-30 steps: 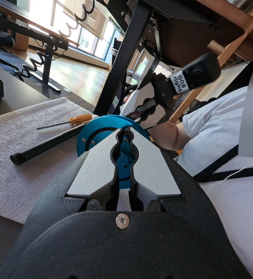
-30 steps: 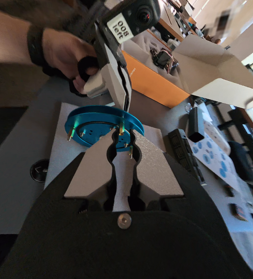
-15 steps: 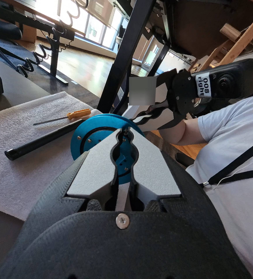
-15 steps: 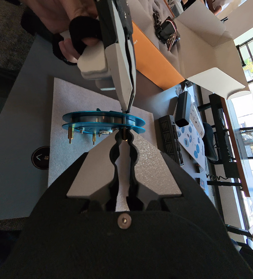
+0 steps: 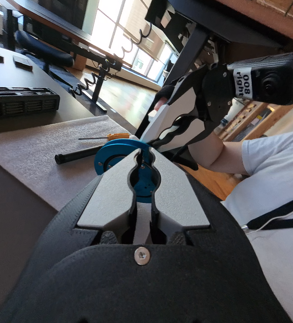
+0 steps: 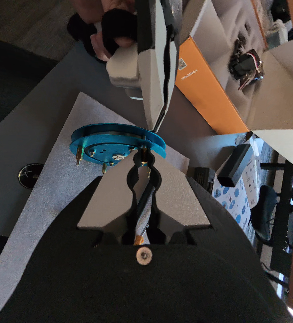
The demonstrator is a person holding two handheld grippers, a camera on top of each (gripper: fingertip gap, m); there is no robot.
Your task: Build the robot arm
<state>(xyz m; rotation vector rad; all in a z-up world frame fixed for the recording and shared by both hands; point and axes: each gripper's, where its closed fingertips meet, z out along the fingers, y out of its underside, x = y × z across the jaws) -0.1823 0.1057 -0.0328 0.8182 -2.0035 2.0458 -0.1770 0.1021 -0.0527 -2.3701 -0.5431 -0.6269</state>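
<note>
A blue two-plate disc [image 5: 110,150] with brass standoffs hangs above the grey foam mat [image 5: 28,157]. My left gripper [image 5: 143,150] is shut on the disc's rim. The right wrist view shows the disc [image 6: 107,138] from below, with my left gripper [image 6: 155,129] pinching its far edge from above. My right gripper [image 6: 143,153] is shut on a brass standoff [image 6: 143,154] under the disc. In the left wrist view my right gripper [image 5: 151,142] meets the disc's far edge.
A black rod [image 5: 75,154] and an orange-handled screwdriver [image 5: 107,137] lie on the mat behind the disc. A black slotted tray [image 5: 20,103] sits on the table at left. An orange box [image 6: 207,94], a white carton [image 6: 273,104] and a black box [image 6: 235,167] stand beyond the mat. My two grippers' fingertips are within a few centimetres of each other. Between my right fingertips and the black rod [image 5: 75,154] there is roughly 12 centimetres.
My right gripper moved in under the disc and shut on the brass standoff. The disc, still held at its rim by my left gripper, tilted and rose off the mat.
</note>
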